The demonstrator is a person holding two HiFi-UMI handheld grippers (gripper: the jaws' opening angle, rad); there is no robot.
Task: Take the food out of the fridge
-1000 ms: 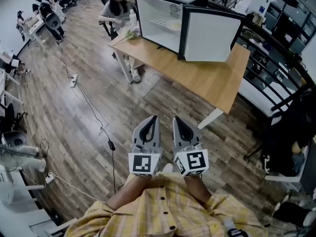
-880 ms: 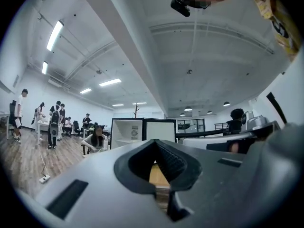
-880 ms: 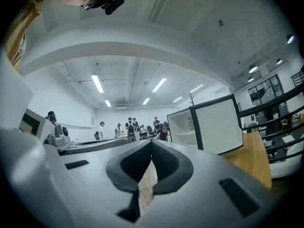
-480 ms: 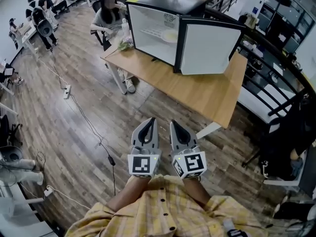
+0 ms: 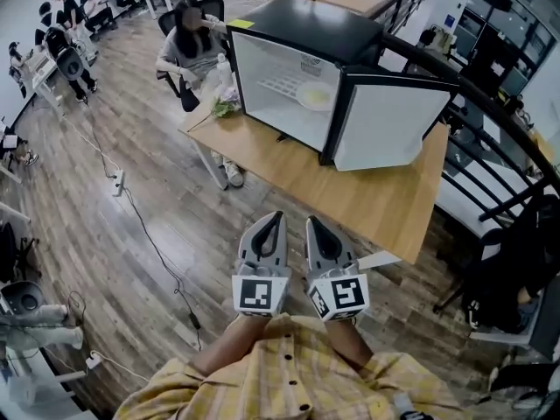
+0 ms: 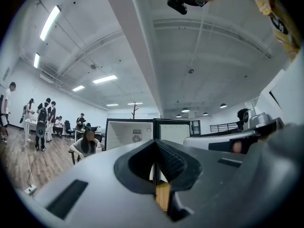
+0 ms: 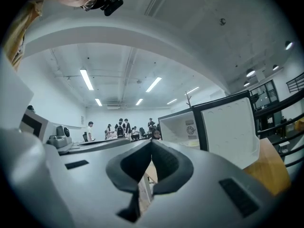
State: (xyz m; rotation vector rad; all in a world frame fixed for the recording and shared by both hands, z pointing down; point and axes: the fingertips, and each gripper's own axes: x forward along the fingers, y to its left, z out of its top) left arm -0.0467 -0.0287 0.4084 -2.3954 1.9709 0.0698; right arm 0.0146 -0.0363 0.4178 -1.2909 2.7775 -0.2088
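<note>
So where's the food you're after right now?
In the head view, a pale round plate, presumably the food, lies on the shelf inside the open fridge, toward its right side, beside the open door.

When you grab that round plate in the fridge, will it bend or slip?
The plate looks flat and rigid, so it is probably stiff, not floppy. It sits on a wire shelf, so it may slide easily when pushed. It looks shallow, so gripped by one edge, it could tilt.

The black fridge (image 5: pixel 297 33) is white inside, and its food (image 5: pixel 315 96) looks pale yellow.
</note>
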